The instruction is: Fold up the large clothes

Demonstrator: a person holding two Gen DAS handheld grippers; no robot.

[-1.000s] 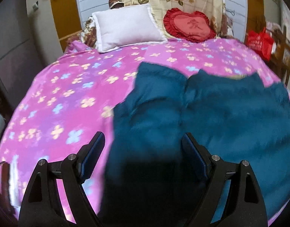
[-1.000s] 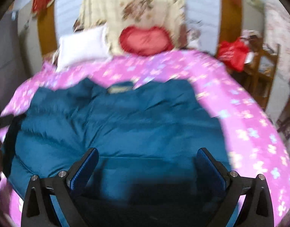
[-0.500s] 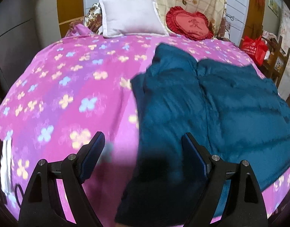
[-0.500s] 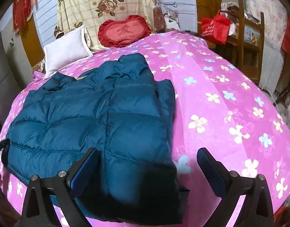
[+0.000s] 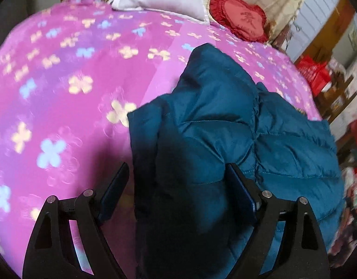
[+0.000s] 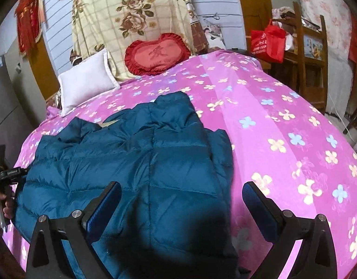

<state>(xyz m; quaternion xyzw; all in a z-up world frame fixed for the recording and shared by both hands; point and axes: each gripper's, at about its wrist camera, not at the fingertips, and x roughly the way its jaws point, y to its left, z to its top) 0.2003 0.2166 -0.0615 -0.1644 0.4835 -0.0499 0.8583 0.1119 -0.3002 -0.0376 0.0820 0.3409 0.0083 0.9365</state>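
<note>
A: While both wrist views are up, where's the jacket [image 6: 141,162]?

B: Teal quilted puffer, lying flat on the pink flowered bedspread [image 6: 283,121], near edge of the bed. In the right wrist view it fills the left and middle; bare spread to its right. Collar end points far, toward the pillows.

A: Left gripper [image 5: 176,186]?

B: Jaws spread wide, just been opening. The jacket's left edge, a sleeve or side panel folded over the body, sits between the fingers. Left finger is over bare bedspread, apart from the fabric. Right finger [image 5: 239,190] is right at the cloth; can't tell if it touches. Nothing pinched. View is motion-blurred.

A: Right gripper [image 6: 182,207]?

B: Jaws also spread wide. Jacket's right edge lies between them, left finger over the jacket, right finger over the pink spread. Pads aren't pressing on anything.

A: Anything else?

B: White pillow [image 6: 85,81] far left, red heart-shaped cushion [image 6: 157,54] beside it, both against a cream rose-print blanket [image 6: 132,23] at the headboard. Red bag [image 6: 268,43] on a wooden chair [image 6: 311,53] far right. At the left rim of the right wrist view, a hand [image 6: 5,207] grips the left gripper's handle beside the jacket's near left corner.
</note>
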